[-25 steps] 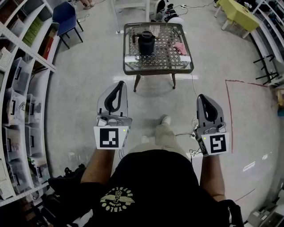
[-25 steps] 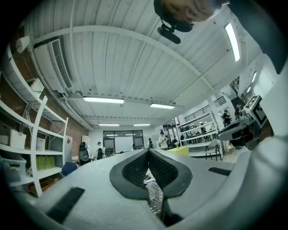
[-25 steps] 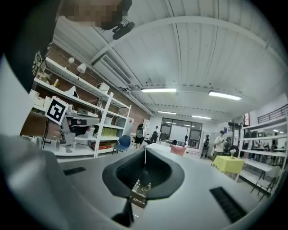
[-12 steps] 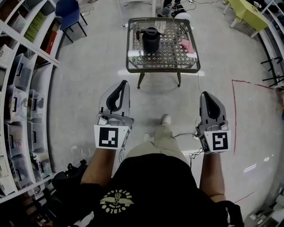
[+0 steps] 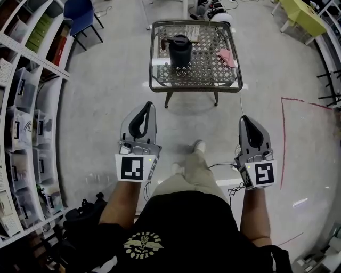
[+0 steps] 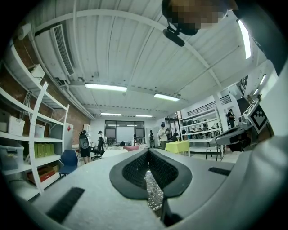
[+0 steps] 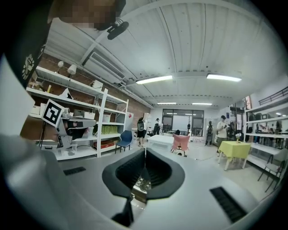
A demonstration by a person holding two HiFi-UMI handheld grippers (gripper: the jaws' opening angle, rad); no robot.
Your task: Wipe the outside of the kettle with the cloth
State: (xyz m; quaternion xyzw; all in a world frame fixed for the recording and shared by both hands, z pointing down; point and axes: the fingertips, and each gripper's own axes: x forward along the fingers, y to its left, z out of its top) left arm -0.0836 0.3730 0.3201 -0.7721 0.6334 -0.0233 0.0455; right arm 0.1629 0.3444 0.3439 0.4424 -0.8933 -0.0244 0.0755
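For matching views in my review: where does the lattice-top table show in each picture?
Head view: lattice-top table, top centre.
Left gripper view: a sliver of its lattice, low centre, through the jaws' opening.
Right gripper view: the same, low centre.
Shared landmark: the blue chair.

Black kettle (image 5: pixel 180 50) at the tabletop's middle; pink cloth (image 5: pixel 226 56) by its right edge. Dark-framed side table (image 5: pixel 160 82), lattice-patterned top. Pale grey left gripper (image 5: pixel 145 106) and right gripper (image 5: pixel 249 121), black textured pads (image 6: pixel 135 173), white cube (image 5: pixel 132 167) bearing black square markers. Blue chair (image 5: pixel 80 16); yellow-green table (image 5: pixel 298 16); red line (image 5: pixel 282 138) on grey floor (image 5: pixel 106 106).
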